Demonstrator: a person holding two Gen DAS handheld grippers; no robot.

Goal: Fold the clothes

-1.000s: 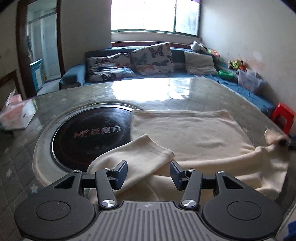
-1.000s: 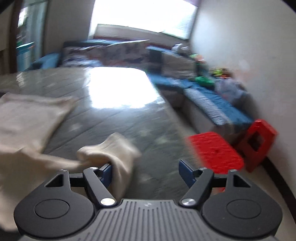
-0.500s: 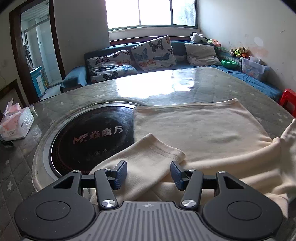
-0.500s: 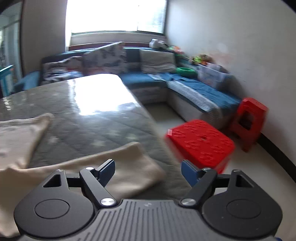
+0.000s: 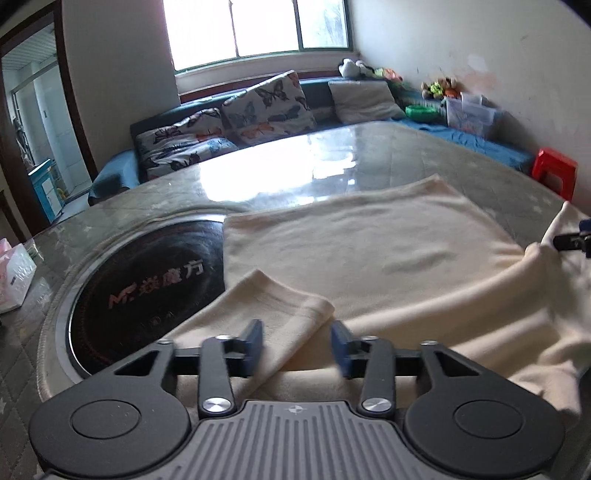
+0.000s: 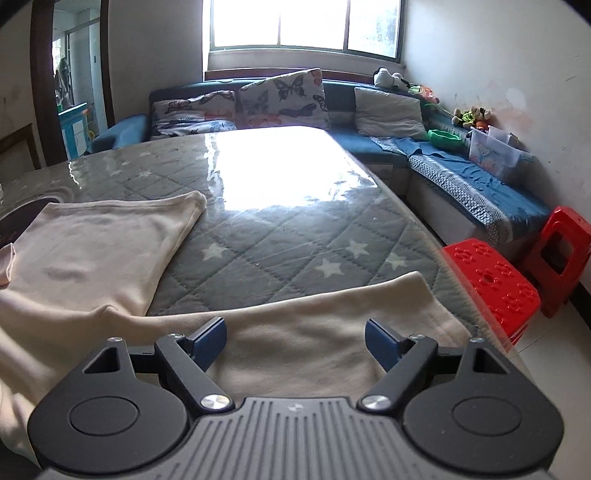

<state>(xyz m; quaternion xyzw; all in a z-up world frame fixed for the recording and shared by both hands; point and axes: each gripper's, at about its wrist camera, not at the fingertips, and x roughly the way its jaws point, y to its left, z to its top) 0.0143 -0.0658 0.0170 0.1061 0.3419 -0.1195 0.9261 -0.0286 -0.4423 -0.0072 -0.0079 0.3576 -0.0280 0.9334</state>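
Bright window (image 6: 301,24) in far wall, strong glare on glossy quilted star-pattern table (image 6: 280,236). Blue L-shaped sofa (image 6: 469,184) w/ butterfly cushions (image 6: 282,98) runs along far & right walls. Two red plastic stools (image 6: 491,284) on pale floor near table's right edge. Doorway at left.

The left gripper (image 5: 296,341) stood open over a cream garment (image 5: 369,254) spread on the table (image 5: 332,155); a folded sleeve (image 5: 273,306) lay between its blue fingers (image 5: 254,336); the garment partly covered a black cooktop (image 5: 147,288); the right gripper (image 5: 576,242) showed at the right edge, against the cloth.
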